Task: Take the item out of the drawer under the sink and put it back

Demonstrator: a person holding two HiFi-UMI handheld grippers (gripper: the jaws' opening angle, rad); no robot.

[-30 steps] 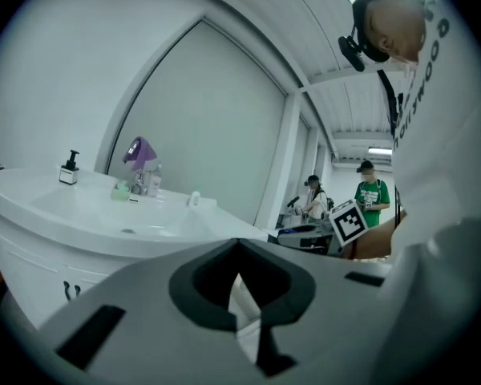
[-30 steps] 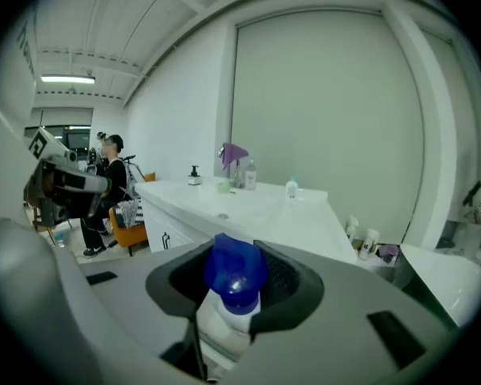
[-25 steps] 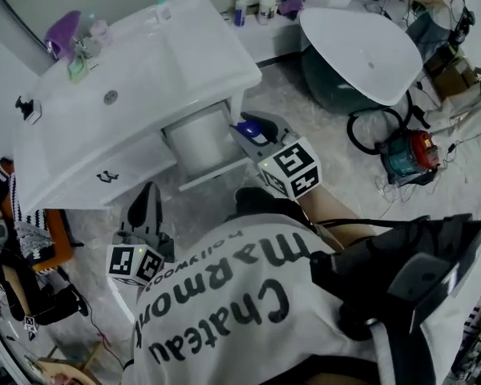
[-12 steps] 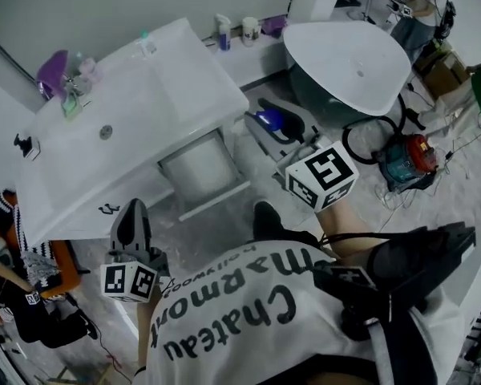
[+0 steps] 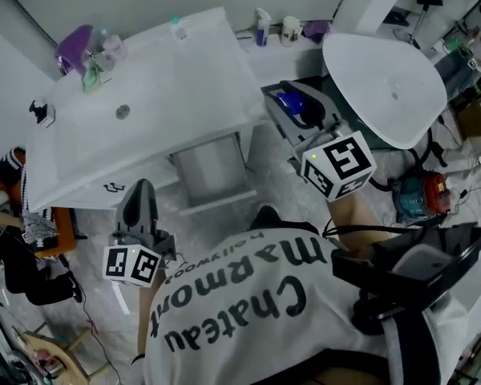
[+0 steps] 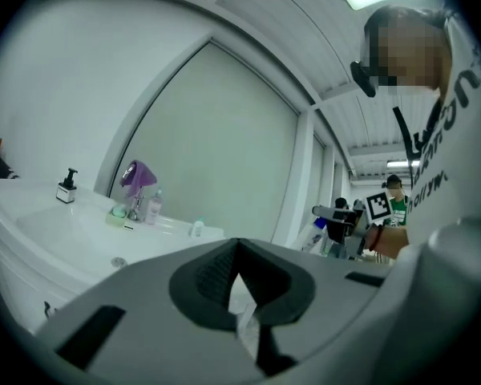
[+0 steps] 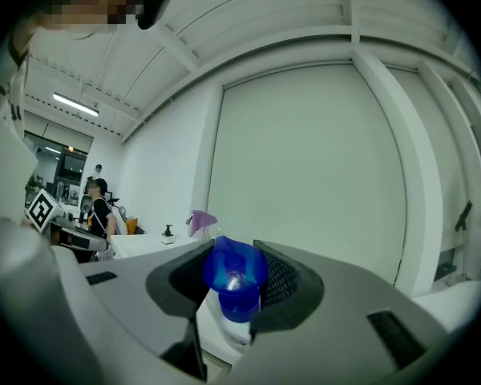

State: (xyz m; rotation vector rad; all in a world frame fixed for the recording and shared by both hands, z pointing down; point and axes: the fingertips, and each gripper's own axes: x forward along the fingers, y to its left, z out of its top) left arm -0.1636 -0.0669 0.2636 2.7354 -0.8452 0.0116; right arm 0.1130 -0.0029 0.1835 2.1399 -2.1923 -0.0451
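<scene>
In the head view my right gripper [image 5: 297, 95] is held to the right of the white sink vanity [image 5: 168, 87]. It is shut on a bottle with a blue cap [image 5: 289, 101]. The right gripper view shows the blue cap [image 7: 234, 283] squeezed between the dark pads of that gripper [image 7: 234, 255]. Under the sink the grey drawer [image 5: 208, 167] stands pulled out. My left gripper [image 5: 142, 187] hangs in front of the vanity's left part, left of the drawer. Its jaws meet with nothing between them [image 6: 239, 251].
A white bathtub [image 5: 385, 79] stands to the right, close behind the right gripper. A purple cloth [image 5: 74, 50] hangs at the faucet, and a spray bottle [image 5: 263, 26] and a cup [image 5: 289, 29] stand on the back ledge. On the floor at right are a red and teal machine [image 5: 421, 195] and cables.
My right gripper has carried the blue-capped bottle up and to the right, from the drawer's edge to beside the vanity. The left gripper has risen a little.
</scene>
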